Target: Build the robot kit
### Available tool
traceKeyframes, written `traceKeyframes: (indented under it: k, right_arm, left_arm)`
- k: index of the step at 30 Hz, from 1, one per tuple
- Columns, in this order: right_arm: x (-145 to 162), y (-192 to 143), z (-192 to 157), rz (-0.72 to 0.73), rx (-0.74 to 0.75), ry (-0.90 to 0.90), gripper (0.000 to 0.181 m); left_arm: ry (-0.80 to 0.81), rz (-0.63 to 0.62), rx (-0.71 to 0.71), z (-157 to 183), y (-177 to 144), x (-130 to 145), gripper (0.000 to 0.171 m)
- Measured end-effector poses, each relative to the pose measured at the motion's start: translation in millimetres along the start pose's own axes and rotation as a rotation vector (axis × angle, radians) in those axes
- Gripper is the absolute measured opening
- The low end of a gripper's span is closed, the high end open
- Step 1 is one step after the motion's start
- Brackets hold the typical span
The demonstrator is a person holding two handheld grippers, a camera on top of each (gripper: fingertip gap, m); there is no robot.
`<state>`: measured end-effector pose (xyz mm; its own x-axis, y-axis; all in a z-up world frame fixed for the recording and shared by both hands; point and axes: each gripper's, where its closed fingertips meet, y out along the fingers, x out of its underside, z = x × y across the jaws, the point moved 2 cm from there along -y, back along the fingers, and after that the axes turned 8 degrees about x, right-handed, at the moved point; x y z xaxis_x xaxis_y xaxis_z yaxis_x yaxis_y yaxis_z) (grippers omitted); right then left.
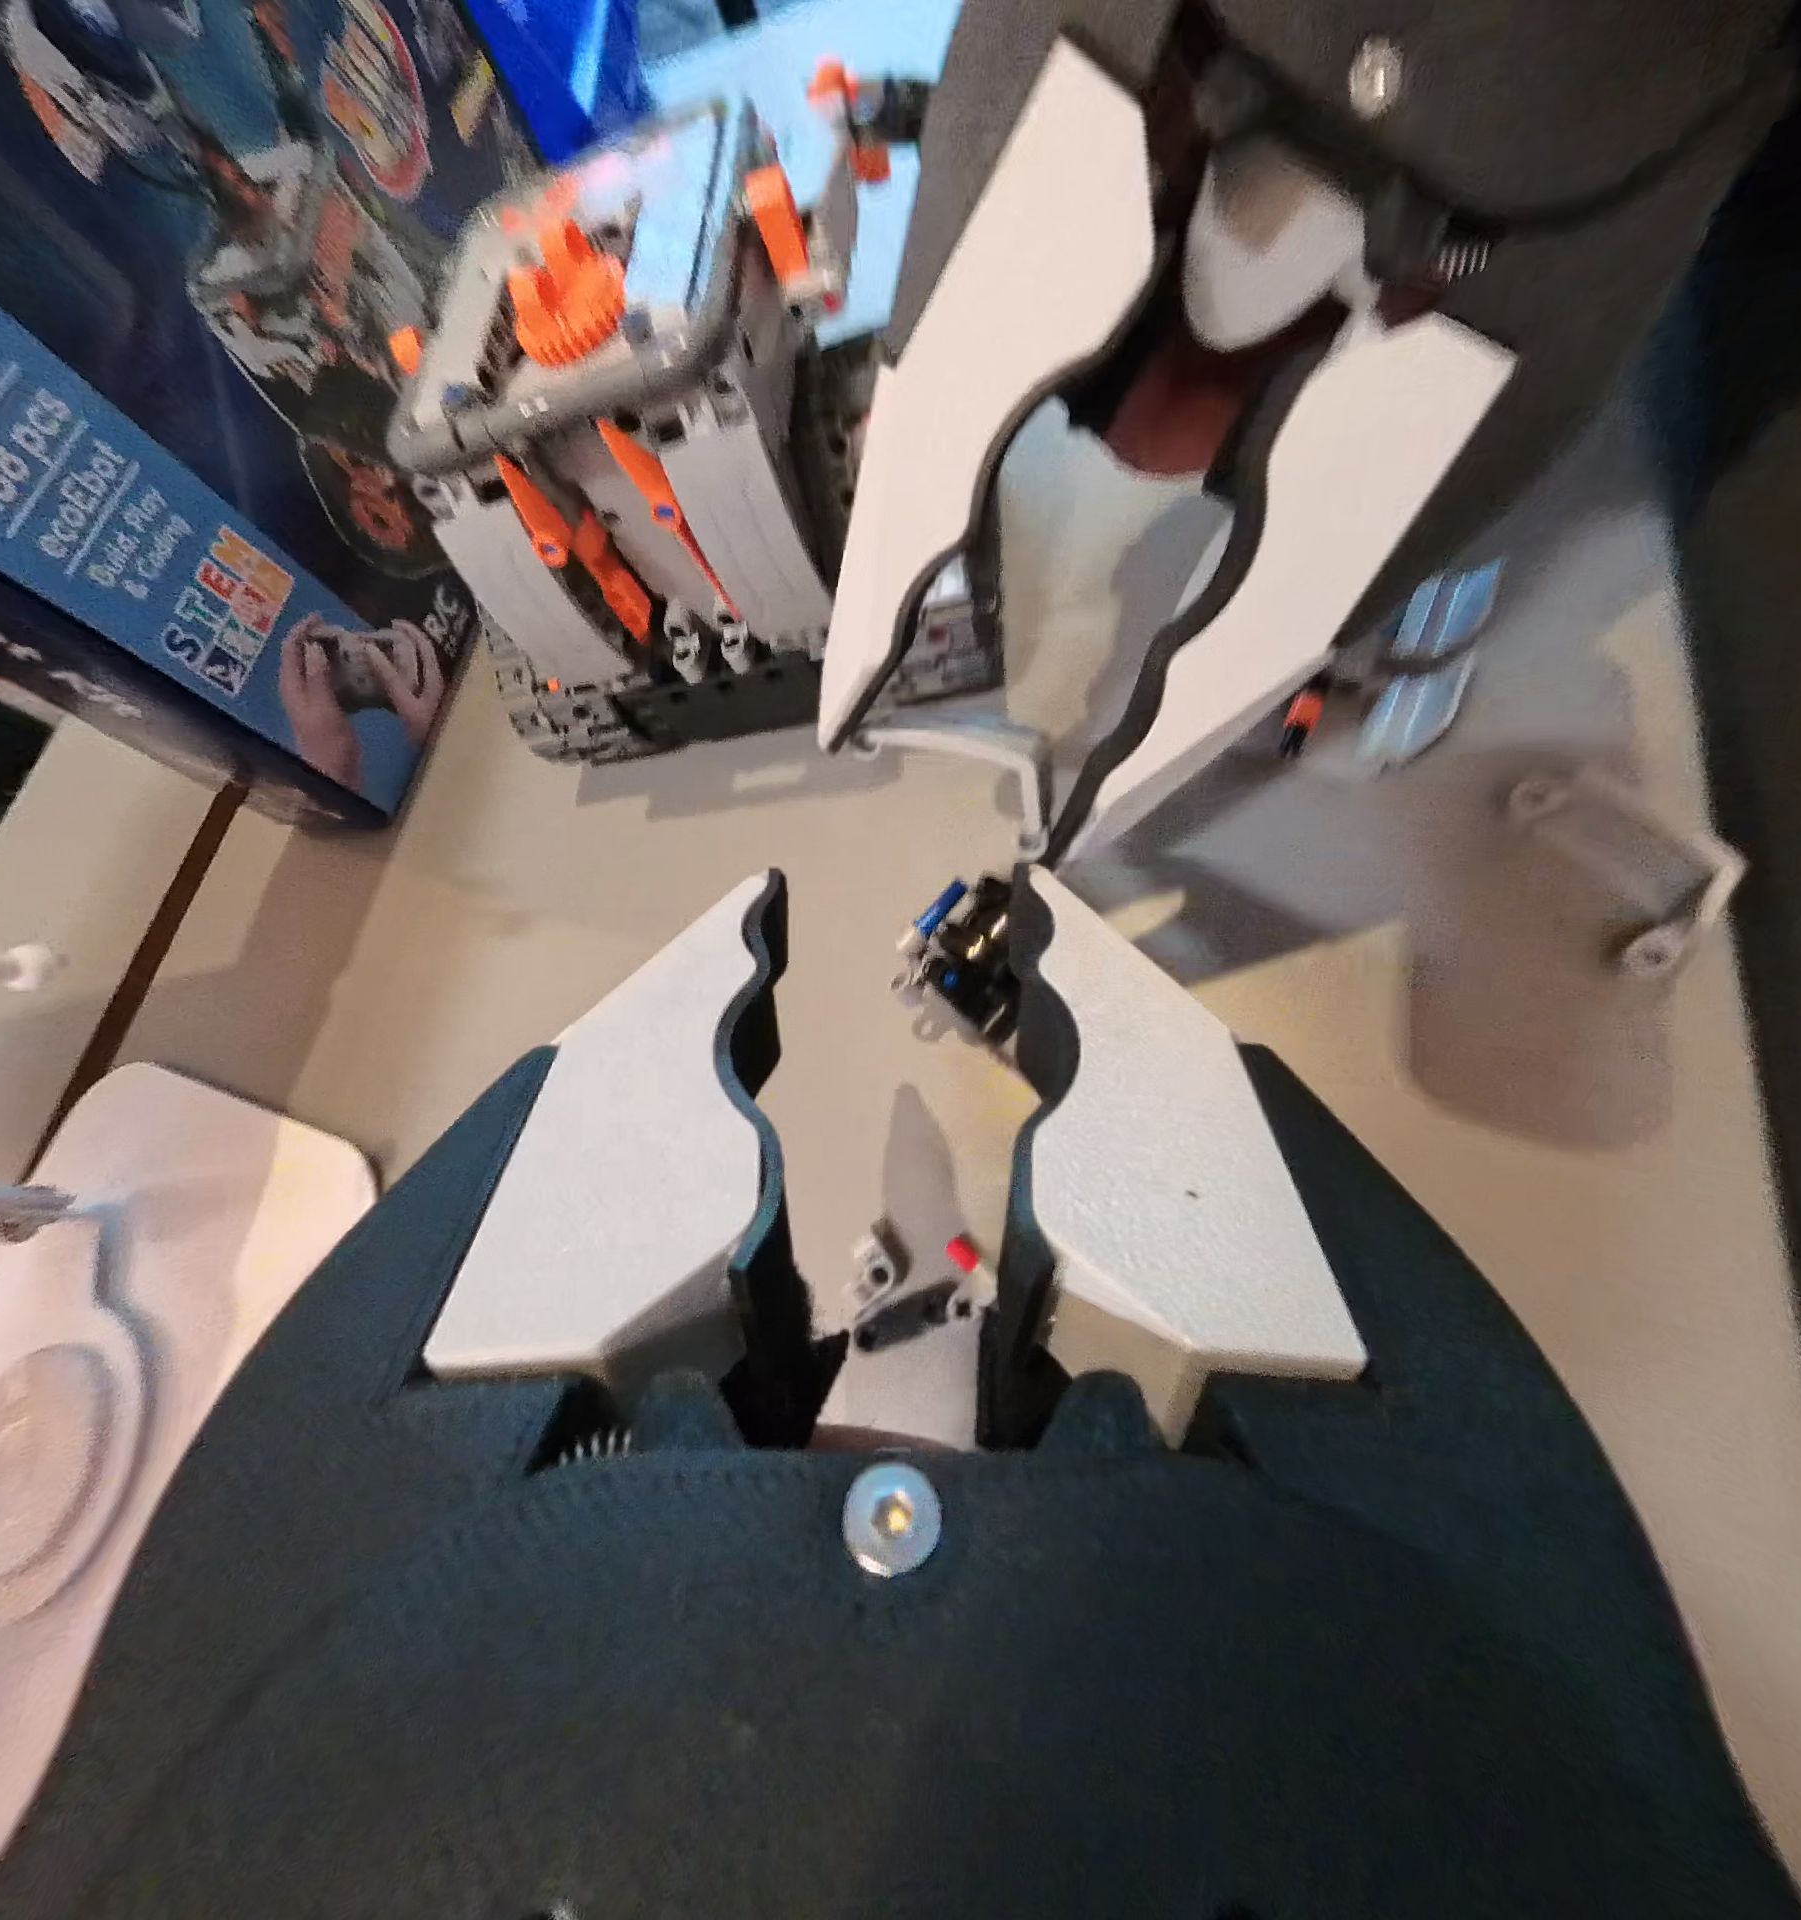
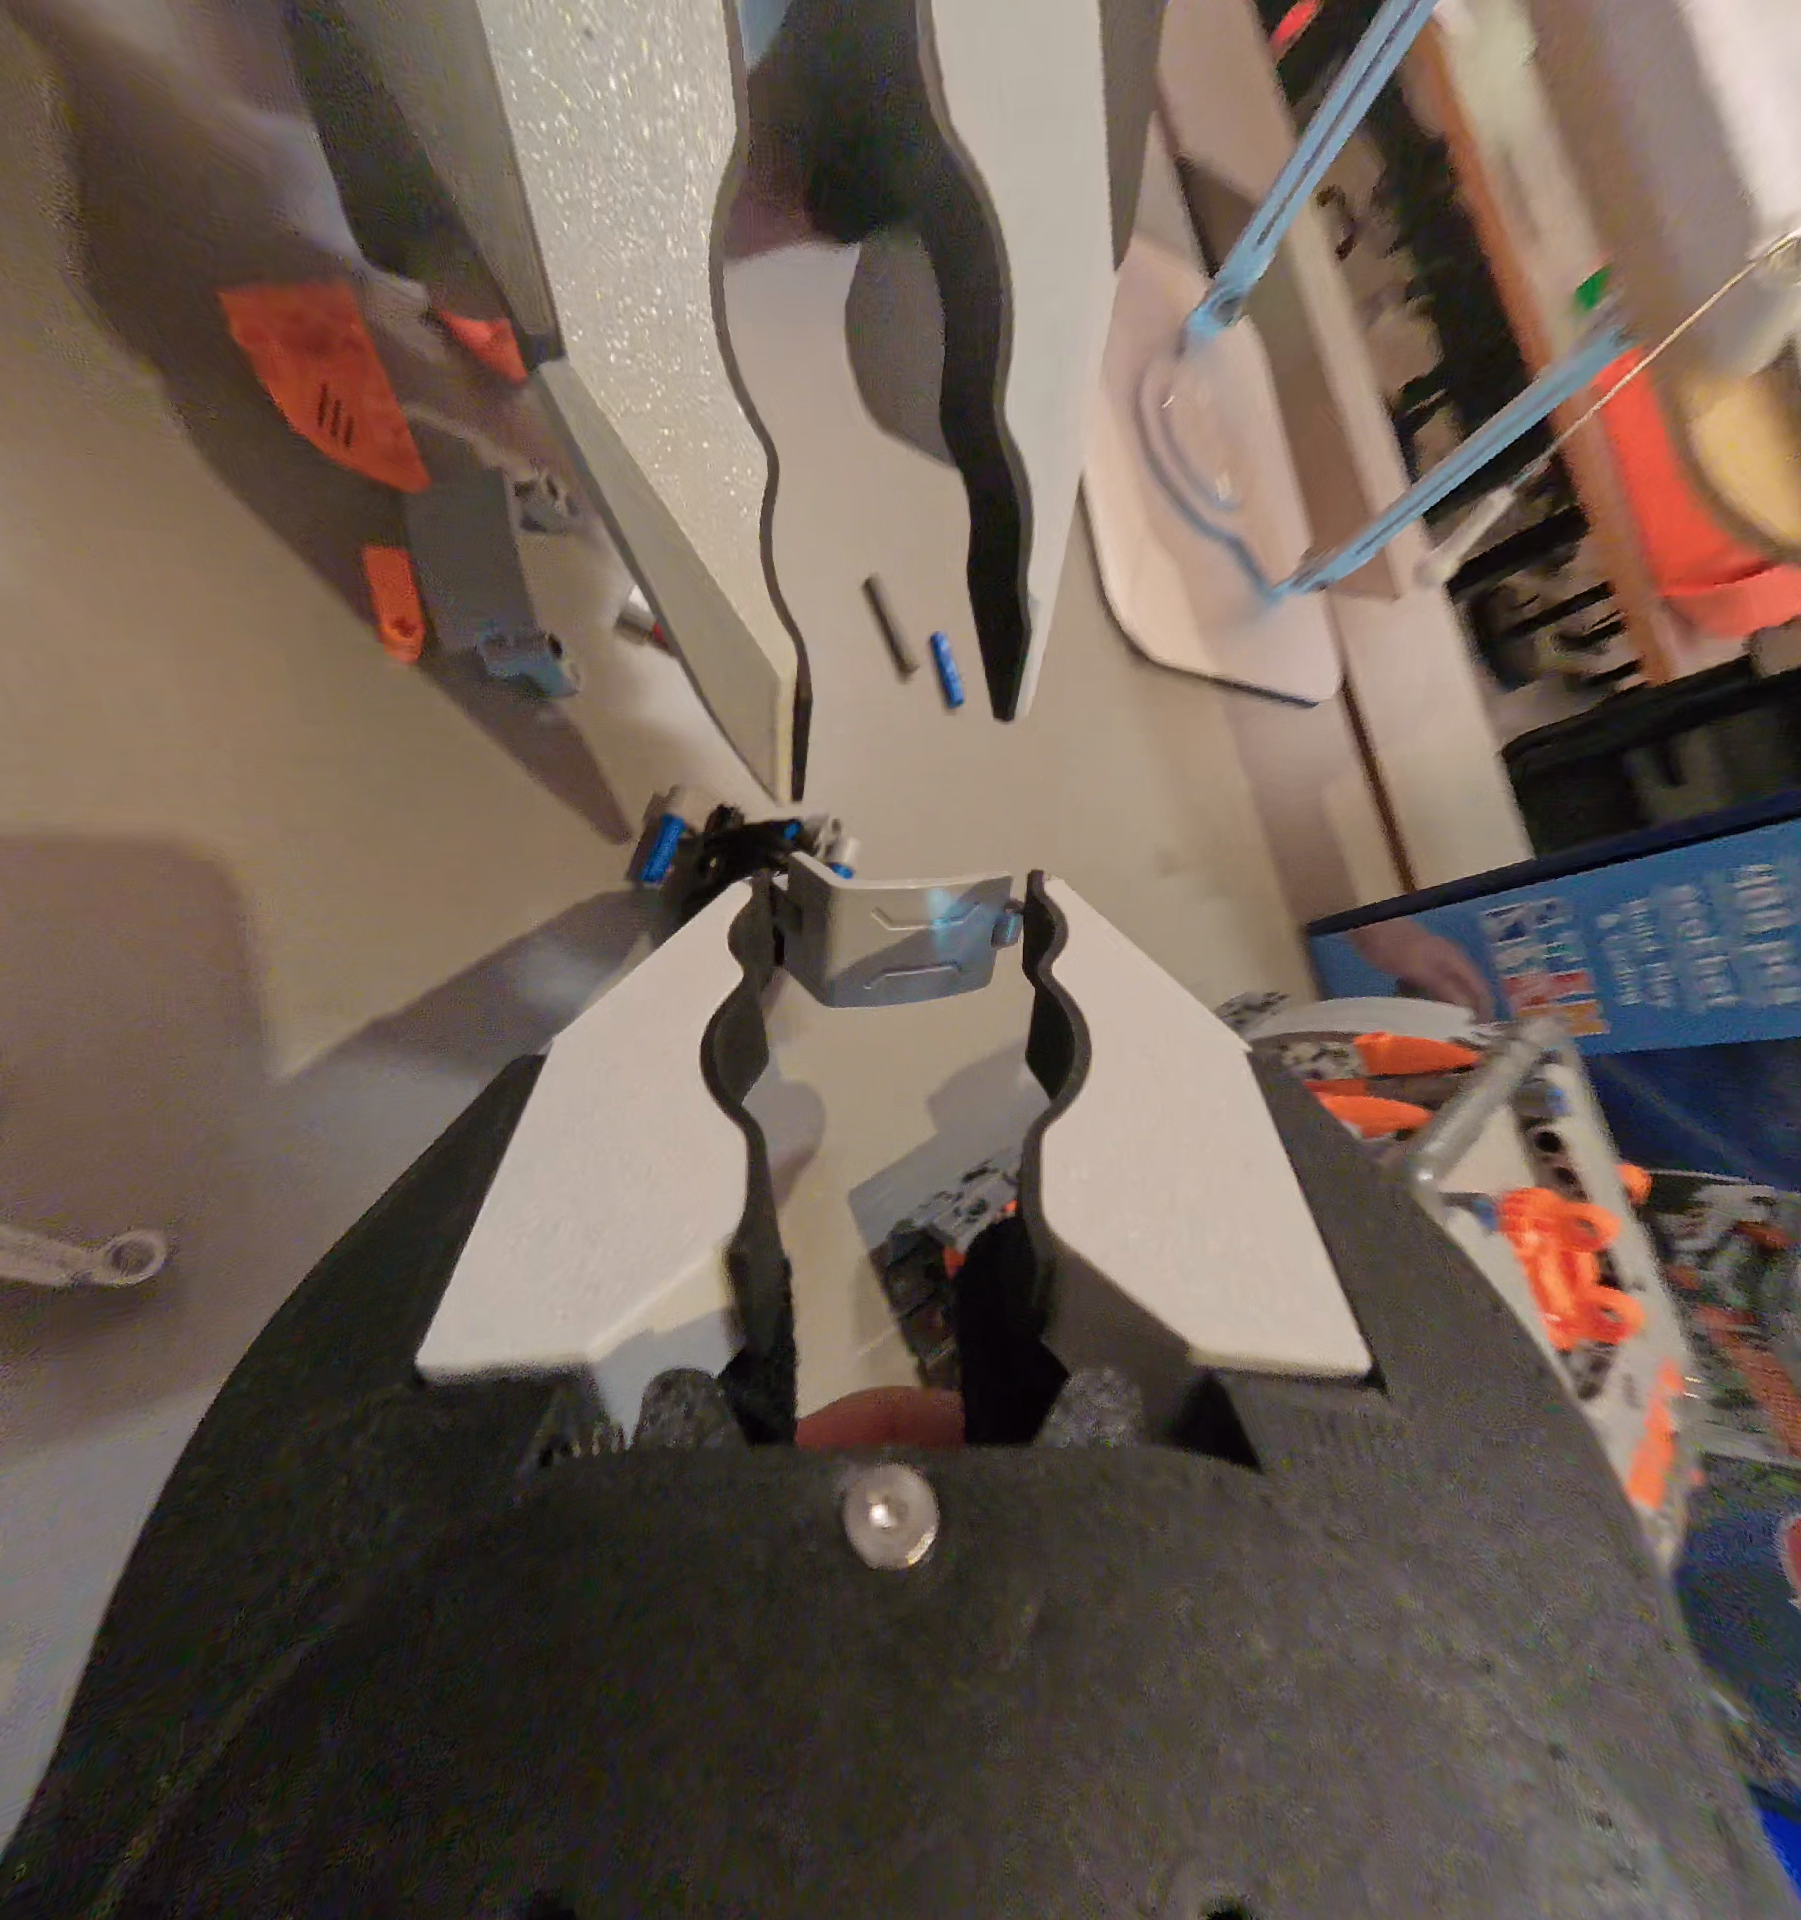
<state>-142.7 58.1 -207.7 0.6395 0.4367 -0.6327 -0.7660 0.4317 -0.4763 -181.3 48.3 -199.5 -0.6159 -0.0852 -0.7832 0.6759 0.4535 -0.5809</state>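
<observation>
Black gripper housing with a silver screw fills the bottom of each wrist view. From it the left gripper (image 1: 901, 883) reaches toward 12 o'clock, its pale fingers spread apart with bare beige table (image 1: 584, 935) showing between them; it clamps nothing. A small black-and-blue brick cluster (image 1: 963, 951) touches the inner edge of its finger at about 1 o'clock. Small grey and red loose pieces (image 1: 911, 1278) lie on the table between the fingers, near their base.

The right gripper (image 2: 896, 894) holds a curved grey panel (image 2: 901, 940) across its tips, both pads pressing on the panel's ends. The brick cluster (image 2: 730, 847) hangs off the panel at 11 o'clock, close to the tip of the opposing gripper.

A grey-and-orange brick-built model (image 1: 615, 468) stands at 11 o'clock in the left view, with a blue printed box (image 1: 148, 582) at 9 o'clock. A black pin (image 2: 891, 627) and a blue pin (image 2: 946, 670) lie on the table at 12 o'clock in the right view.
</observation>
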Motion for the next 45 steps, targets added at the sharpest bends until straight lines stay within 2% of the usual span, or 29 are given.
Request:
traceKeyframes:
  k: [5,8,11,14,18,19,24,26,32,38,44,45]
  right_arm:
    - [-13.6,-11.4,14.1,0.109,0.096,-0.039,0.046]
    - [-14.0,-15.4,20.6,0.129,0.143,-0.088,0.046]
    - [-13.9,-17.0,22.3,0.129,0.169,-0.135,0.046]
    - [-18.4,-19.4,22.7,0.136,0.217,-0.202,0.046]
    - [-24.1,-19.2,22.4,0.129,0.287,-0.283,0.046]
    - [-23.8,-19.1,22.4,0.123,0.297,-0.296,0.046]
    - [-27.2,-25.6,31.4,0.160,0.334,-0.240,0.048]
    - [-25.9,-26.5,31.2,0.166,0.322,-0.222,0.049]
    - [-26.1,-30.5,30.9,0.195,0.287,-0.170,0.046]
    - [-30.1,-34.2,31.1,0.218,0.314,-0.198,0.041]
    - [-30.7,-28.7,29.2,0.203,0.316,-0.172,0.052]
    - [-31.7,-30.1,31.0,0.209,0.336,-0.184,0.045]
  left_arm:
    - [-0.095,0.126,0.043,2.1,-2.1,-21.0,0.045]
    - [-0.134,0.174,0.042,0.4,-1.3,-29.3,0.042]
    - [-0.199,0.258,0.108,4.8,-3.4,-42.5,0.041]
    - [-0.228,0.284,0.121,5.3,-1.4,-47.4,0.034]
    - [-0.230,0.252,0.131,11.3,8.9,-45.8,0.009]
    - [-0.230,0.249,0.130,11.6,9.9,-45.6,0.008]
    - [-0.291,0.289,0.147,6.1,4.3,-46.1,0.002]
    - [-0.334,0.331,0.194,7.1,0.0,-50.0,0.002]
    - [-0.384,0.356,0.252,8.9,-0.8,-49.9,0.002]
    - [-0.472,0.420,0.335,7.7,-8.9,-52.5,0.003]
    - [-0.526,0.460,0.376,5.8,-10.6,-53.4,0.002]
    - [-0.526,0.456,0.384,7.4,-9.9,-53.6,0.002]
